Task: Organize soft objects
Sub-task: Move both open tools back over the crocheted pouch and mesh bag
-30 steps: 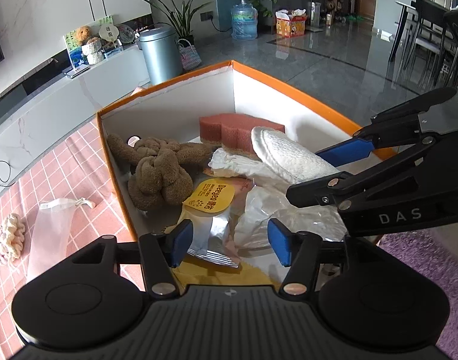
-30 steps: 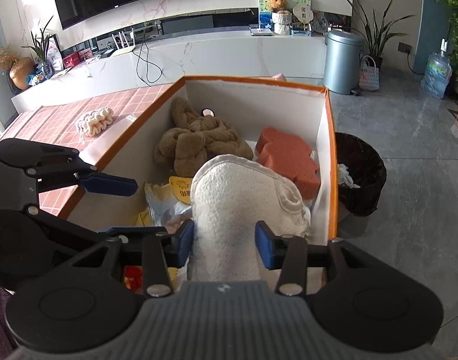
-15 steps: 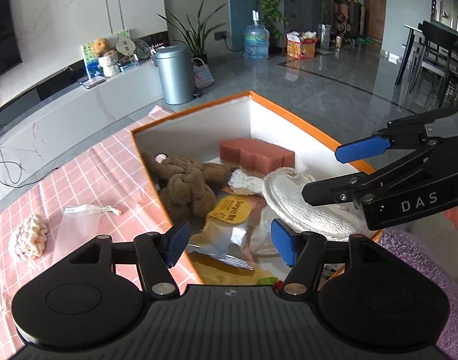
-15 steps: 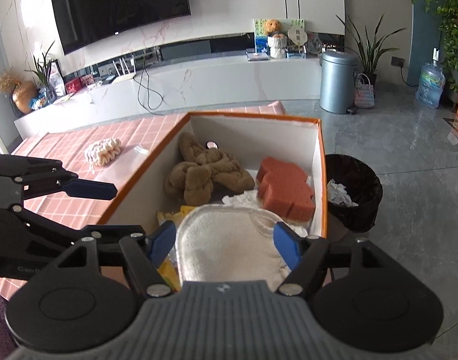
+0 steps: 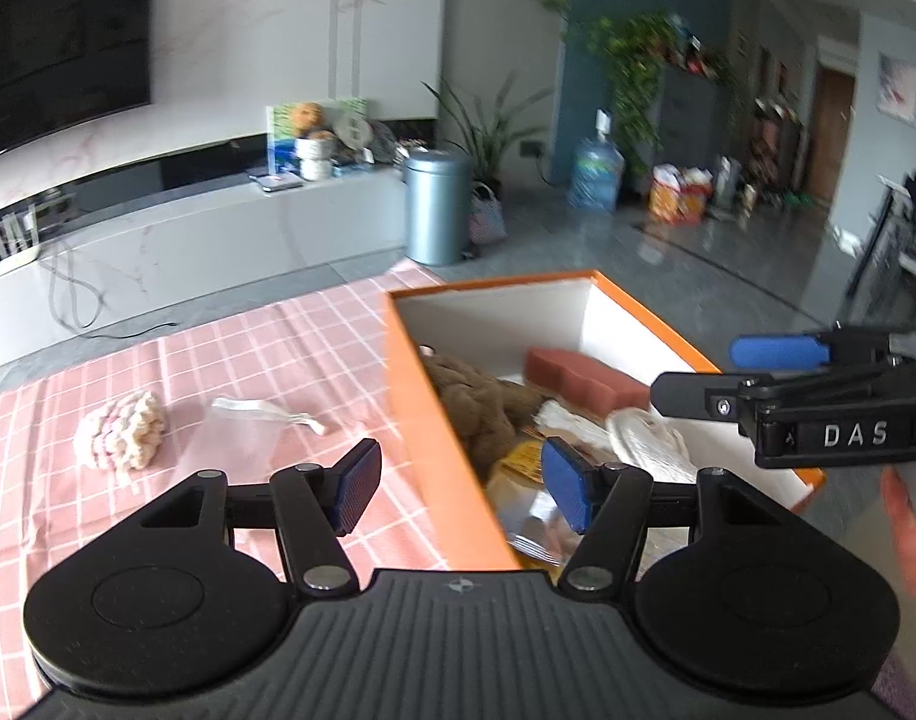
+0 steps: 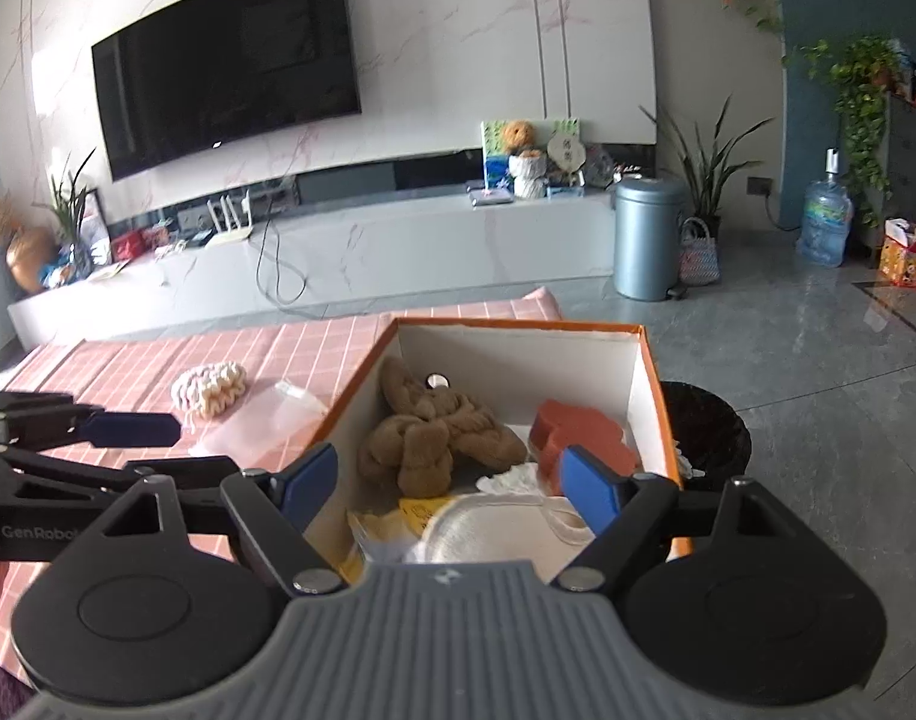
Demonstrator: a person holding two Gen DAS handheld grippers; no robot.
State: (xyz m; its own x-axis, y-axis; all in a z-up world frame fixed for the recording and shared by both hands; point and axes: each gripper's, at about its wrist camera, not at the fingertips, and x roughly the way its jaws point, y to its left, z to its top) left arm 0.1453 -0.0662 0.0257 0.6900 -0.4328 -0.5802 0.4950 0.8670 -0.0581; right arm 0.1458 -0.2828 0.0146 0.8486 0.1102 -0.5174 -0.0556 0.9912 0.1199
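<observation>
I see my left gripper (image 5: 461,486) at the bottom of the left wrist view, its blue fingers spread wide with nothing between them, straddling the near orange wall of the box (image 5: 434,420). My right gripper (image 6: 449,480) sits low in the right wrist view, fingers likewise wide apart and holding nothing, hovering above the box's near end. In that view the box fills the centre. Inside it, the brown plush toy (image 6: 434,438) lies toward the left, the red sponge (image 6: 578,432) toward the right against the white wall, and the white cloth mitt (image 6: 488,531) lies at the near end, just below the right gripper's fingers, resting on a yellow-labelled packet (image 6: 419,513). On the pink checked tablecloth (image 5: 230,360), left of the box, lie a knitted cream-and-pink scrubber (image 5: 122,435) and a clear drawstring pouch (image 5: 242,438), just beside each other. A black waste bin (image 6: 707,435) stands on the floor at the box's right.
</observation>
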